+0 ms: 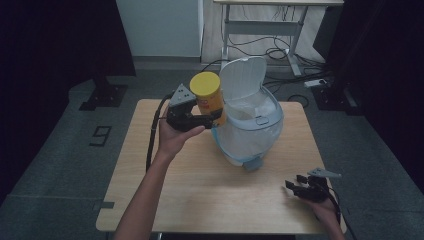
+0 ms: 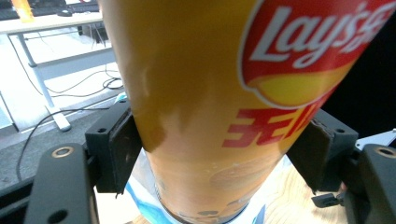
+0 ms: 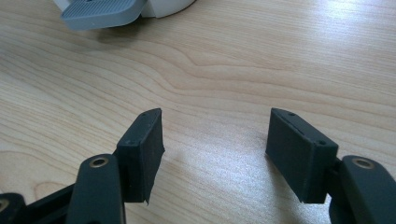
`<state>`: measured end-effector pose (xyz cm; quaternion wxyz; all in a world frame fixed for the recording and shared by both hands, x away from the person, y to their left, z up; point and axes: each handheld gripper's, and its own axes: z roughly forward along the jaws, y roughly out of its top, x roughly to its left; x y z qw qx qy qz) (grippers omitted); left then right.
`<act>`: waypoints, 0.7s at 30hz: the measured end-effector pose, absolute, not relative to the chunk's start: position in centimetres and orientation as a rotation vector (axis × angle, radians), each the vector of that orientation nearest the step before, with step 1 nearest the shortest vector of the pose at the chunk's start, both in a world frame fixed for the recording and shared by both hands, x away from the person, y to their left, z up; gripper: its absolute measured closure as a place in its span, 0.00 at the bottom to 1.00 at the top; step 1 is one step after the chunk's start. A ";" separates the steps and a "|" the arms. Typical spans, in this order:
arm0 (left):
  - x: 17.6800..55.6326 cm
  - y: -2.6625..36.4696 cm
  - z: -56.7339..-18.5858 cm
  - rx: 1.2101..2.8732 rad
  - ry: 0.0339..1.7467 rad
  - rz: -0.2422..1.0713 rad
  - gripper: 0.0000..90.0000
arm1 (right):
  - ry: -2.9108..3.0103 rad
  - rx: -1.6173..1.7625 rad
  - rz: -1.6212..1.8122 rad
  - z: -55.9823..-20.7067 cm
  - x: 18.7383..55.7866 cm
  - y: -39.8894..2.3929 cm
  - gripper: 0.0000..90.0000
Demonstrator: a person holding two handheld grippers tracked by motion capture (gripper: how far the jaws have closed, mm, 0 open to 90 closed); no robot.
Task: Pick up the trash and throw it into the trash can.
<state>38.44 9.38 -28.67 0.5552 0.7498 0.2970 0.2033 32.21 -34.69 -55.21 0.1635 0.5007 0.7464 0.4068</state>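
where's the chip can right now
In the high view, the chip can is upright in the left gripper, left of the open bin.

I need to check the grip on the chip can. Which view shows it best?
The left gripper view: both pads press the chip can at its sides. The high view shows the whole can small, beside the open bin.

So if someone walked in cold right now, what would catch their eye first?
Probably the yellow-lidded chip can, gripped upright by the left gripper at the rim of the white pedal bin, whose lid stands open mid-table. In the left gripper view the can's red logo looms between the pads. The right gripper rests open on the wooden table, near its front right corner.
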 end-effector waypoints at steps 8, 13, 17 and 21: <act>39.0 8.4 -28.4 1.776 0.693 0.472 0.27 | 2.129 1.436 1.168 -55.2 32.3 -34.8 0.40; 39.3 7.7 -28.1 1.773 0.685 0.483 0.27 | 2.131 1.434 1.167 -55.2 32.3 -34.7 0.40; 39.7 7.3 -27.9 1.779 0.683 0.481 0.27 | 2.133 1.435 1.170 -55.2 32.3 -34.8 0.40; 40.1 6.8 -27.7 1.783 0.683 0.476 0.27 | 2.133 1.439 1.174 -55.2 32.3 -34.8 0.40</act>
